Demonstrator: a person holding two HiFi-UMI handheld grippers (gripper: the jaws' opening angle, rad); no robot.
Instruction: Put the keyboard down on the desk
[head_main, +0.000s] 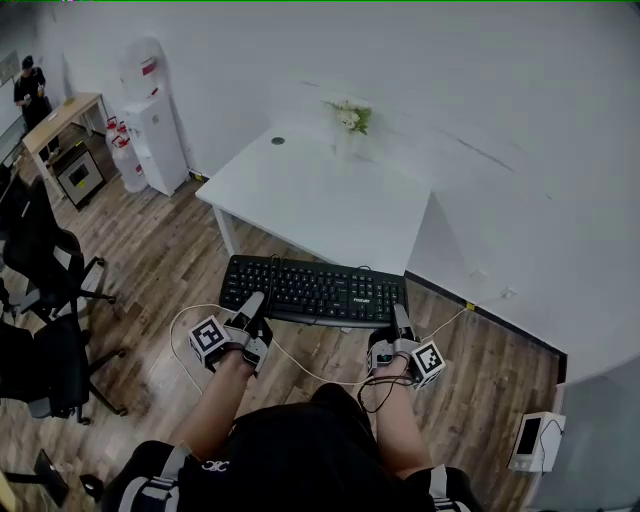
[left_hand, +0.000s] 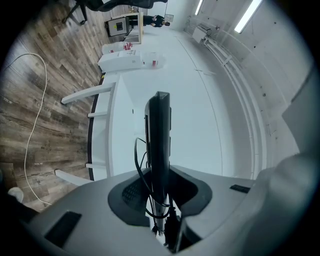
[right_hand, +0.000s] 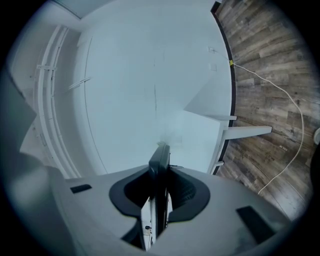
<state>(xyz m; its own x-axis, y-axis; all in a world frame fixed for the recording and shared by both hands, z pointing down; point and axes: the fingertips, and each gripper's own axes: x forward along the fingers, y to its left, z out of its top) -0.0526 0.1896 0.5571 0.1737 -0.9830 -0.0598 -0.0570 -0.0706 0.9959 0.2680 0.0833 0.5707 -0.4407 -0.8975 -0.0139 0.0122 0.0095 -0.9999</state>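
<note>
A black keyboard (head_main: 313, 292) hangs level in the air over the wooden floor, just in front of the white desk (head_main: 300, 195). My left gripper (head_main: 255, 308) is shut on its near left edge. My right gripper (head_main: 401, 322) is shut on its near right edge. The left gripper view has the keyboard (left_hand: 159, 135) edge-on, standing between the jaws of the left gripper (left_hand: 159, 200), with its black cable looping beside it. Seen from the right gripper view, the keyboard (right_hand: 160, 165) is likewise clamped edge-on in the right gripper (right_hand: 159, 200). The desk (right_hand: 150, 115) lies beyond.
A vase of flowers (head_main: 349, 122) stands at the desk's far side. A water dispenser (head_main: 155, 130) and bottles are at the back left. Black office chairs (head_main: 40, 265) stand to the left. A white cable (head_main: 180, 345) trails on the floor. A white box (head_main: 535, 440) sits at the right.
</note>
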